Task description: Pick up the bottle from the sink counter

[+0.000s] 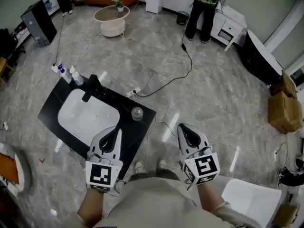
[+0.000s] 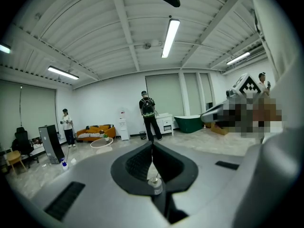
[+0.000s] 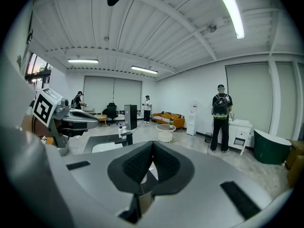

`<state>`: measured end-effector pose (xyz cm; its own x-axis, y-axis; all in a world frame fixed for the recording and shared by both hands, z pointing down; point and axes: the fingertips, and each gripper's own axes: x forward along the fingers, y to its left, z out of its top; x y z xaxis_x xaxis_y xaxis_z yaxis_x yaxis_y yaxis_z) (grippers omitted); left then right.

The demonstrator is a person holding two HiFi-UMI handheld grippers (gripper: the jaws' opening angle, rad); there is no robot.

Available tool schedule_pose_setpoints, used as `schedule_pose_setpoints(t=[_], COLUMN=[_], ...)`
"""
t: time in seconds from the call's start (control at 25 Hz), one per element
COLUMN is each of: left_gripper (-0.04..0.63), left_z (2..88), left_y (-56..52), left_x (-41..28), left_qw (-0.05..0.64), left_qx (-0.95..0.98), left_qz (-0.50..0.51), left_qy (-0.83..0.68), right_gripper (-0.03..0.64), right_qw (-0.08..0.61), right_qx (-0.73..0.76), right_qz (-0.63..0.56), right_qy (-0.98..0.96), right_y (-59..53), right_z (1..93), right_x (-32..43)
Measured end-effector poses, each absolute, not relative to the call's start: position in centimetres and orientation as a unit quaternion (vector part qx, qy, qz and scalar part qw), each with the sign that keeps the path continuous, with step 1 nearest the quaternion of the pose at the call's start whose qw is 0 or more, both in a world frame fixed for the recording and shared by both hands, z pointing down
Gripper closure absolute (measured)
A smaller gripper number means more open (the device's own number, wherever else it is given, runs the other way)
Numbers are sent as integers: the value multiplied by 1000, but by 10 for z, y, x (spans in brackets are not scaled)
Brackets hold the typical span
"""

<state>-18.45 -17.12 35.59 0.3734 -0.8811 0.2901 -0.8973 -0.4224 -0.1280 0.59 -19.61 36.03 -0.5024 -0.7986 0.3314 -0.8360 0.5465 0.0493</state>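
A small clear bottle (image 1: 137, 113) with a grey cap stands upright on the near right corner of the black sink counter (image 1: 54, 109). My left gripper (image 1: 117, 129) hovers over the counter's front edge, just short of the bottle and slightly left of it. It is shut with nothing held. In the left gripper view the bottle (image 2: 155, 185) shows low through the hollow behind the closed jaws of the left gripper (image 2: 152, 144). My right gripper (image 1: 183, 127) hangs over the floor to the right of the counter, shut and empty; the right gripper (image 3: 152, 144) shows its jaws meeting.
The counter holds a white basin (image 1: 88, 115), a black faucet (image 1: 93, 87) and two spray bottles (image 1: 69, 74) at its far corner. Cables (image 1: 178, 75) run across the marble floor. A round table (image 1: 111, 19), a standing person (image 1: 202, 11) and cardboard boxes (image 1: 284, 106) lie farther off.
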Motion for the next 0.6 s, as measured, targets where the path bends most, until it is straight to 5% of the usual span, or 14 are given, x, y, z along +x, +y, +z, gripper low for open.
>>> schedule_pose_setpoints(t=[0.52,0.6], left_gripper=[588,543], left_z=[350,348], left_y=[-198,-205], left_x=[-163,-159], left_qw=[10,7], left_qx=[795,796], left_qz=[163,160], left_qy=[-585,-583], right_gripper=[621,621], right_qw=[162,159], right_qx=[430,426], right_qz=[46,46], right_qy=[-887,-889], right_y=[-230,-234], right_z=[365,365], right_x=[26,27])
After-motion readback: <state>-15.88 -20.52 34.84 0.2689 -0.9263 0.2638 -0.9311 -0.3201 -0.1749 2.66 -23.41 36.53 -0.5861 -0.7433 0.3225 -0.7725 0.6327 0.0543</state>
